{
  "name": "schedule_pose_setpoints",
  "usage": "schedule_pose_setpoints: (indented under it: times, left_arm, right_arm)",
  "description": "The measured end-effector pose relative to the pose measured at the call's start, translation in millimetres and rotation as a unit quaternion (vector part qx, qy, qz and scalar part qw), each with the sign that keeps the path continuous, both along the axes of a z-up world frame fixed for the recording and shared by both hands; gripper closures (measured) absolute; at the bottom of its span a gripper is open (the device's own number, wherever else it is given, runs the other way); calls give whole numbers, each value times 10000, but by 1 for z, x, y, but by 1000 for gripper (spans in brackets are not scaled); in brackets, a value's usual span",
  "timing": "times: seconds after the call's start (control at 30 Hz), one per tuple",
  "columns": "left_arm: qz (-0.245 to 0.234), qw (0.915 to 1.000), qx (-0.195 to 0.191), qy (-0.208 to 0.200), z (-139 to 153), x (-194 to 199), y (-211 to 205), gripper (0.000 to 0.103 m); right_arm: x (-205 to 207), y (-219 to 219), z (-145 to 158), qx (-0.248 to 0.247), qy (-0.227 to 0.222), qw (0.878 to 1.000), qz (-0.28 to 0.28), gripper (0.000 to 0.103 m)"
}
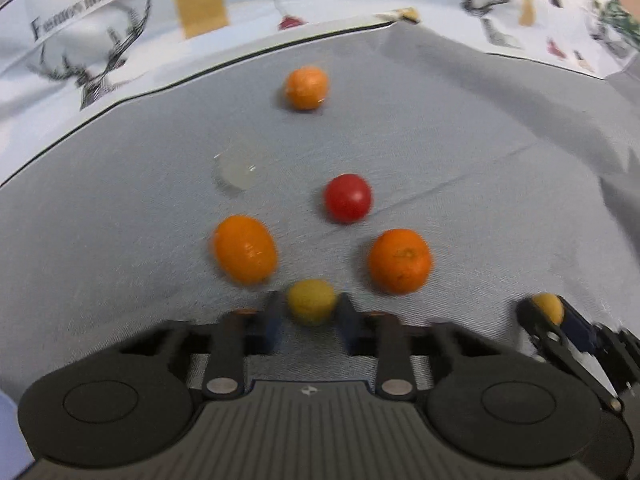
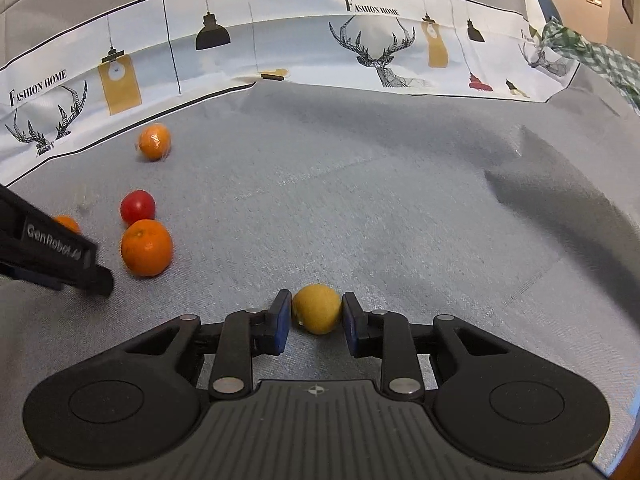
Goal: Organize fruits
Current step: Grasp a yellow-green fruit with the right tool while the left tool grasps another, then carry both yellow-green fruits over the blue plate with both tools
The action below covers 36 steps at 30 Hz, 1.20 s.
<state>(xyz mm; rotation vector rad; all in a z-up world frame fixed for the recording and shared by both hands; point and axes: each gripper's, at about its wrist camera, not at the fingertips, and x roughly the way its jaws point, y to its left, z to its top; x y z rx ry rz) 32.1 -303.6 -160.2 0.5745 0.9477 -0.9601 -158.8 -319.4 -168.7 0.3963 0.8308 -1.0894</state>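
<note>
Grey cloth (image 1: 460,128) covers the work surface in both views, with a white printed cloth (image 2: 280,40) of antlers and lamps along the top of each frame. At lower centre of the left wrist view, the left gripper (image 1: 310,312) is clamped on a small yellow fruit (image 1: 311,301), its blue pads against both sides. Just above it lie two oranges — one left of centre (image 1: 245,249), one right of centre (image 1: 400,261) — and a red fruit (image 1: 347,197) sits between and above them. A third orange (image 1: 306,87) lies higher up near the printed cloth, and a pale, see-through round thing (image 1: 238,170) rests to the left of the red fruit; it is too blurred to identify. At the lower right of that view the right gripper (image 1: 548,314) shows, closed on a second yellow fruit (image 1: 547,307). The right wrist view confirms that grip — the pads (image 2: 282,318) press this fruit (image 2: 317,308) from both sides at lower centre, down on the grey cloth. A black finger of the left gripper crosses the left edge there.
</note>
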Motion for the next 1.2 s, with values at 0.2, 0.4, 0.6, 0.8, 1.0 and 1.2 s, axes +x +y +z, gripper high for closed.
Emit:
schedule_pose_setpoints:
  times: [0.2,0.4,0.6,0.8,1.0,1.2]
  left_arm:
    - [-91,9999,-50,-7,20,-13,32,75]
    - [94,9997,-12,-226,82,-34,114,75]
    - [479,9980,-17,-412,136,-53,215,75]
    - [976,9931,-76,-638,168,-71,310,75]
    - [1434,9867,-349,-679,186,-87,387,75]
    - [1660,9802,-791,-727,199,-96,430,75]
  right_arm:
    - [-5,1,5,35,-179,9998,-85,75]
    - [-8,21,42,326,-602,9976,65,75]
    - [-28,98,115,872,-1138,9840,1055,75]
    - [-30,180,181,1095,-1409,9608,2124,75]
    - [-7,243,233,877,-1651,9304,3152,75]
    - [-3,290,253,651,-1401,9191,3625,75]
